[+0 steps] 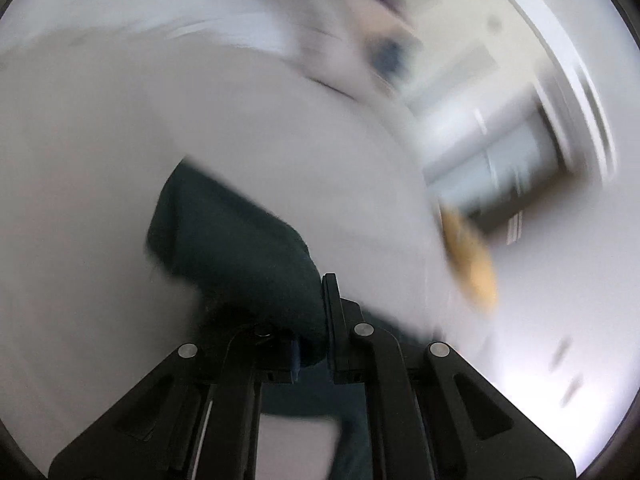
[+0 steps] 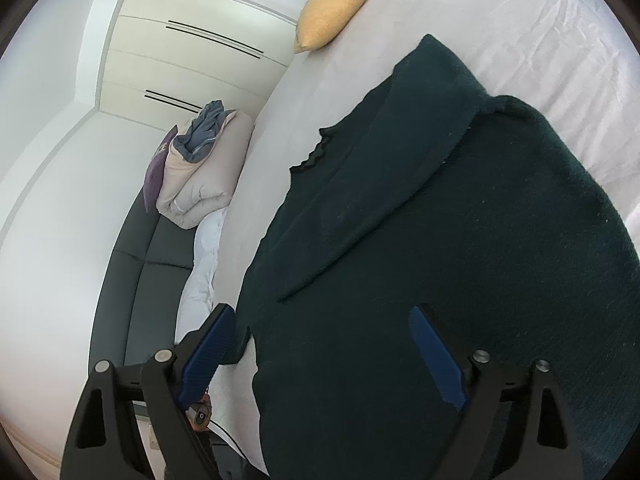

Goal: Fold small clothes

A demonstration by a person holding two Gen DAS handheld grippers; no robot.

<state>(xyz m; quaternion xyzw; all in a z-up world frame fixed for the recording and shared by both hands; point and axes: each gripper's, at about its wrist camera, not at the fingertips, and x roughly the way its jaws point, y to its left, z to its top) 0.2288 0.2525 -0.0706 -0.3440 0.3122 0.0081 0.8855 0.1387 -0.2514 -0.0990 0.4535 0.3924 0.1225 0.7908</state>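
A dark green knitted garment (image 2: 440,200) lies spread on the pale bed sheet (image 2: 540,20), with a sleeve folded across its body. My right gripper (image 2: 322,312) hovers open over its near left edge; the left blue pad (image 2: 212,344) is off the cloth and the right pad (image 2: 436,356) is above it. The left wrist view is heavily blurred. There my left gripper (image 1: 314,320) is shut on a bunch of the dark green garment (image 1: 232,232), which trails away over the sheet (image 1: 100,160).
A yellow pillow (image 2: 336,4) lies at the far side of the bed and shows blurred as the yellow pillow (image 1: 472,264). A folded duvet pile (image 2: 200,176) sits on a dark bench (image 2: 140,260) beside the bed. White wardrobe doors (image 2: 192,60) stand behind.
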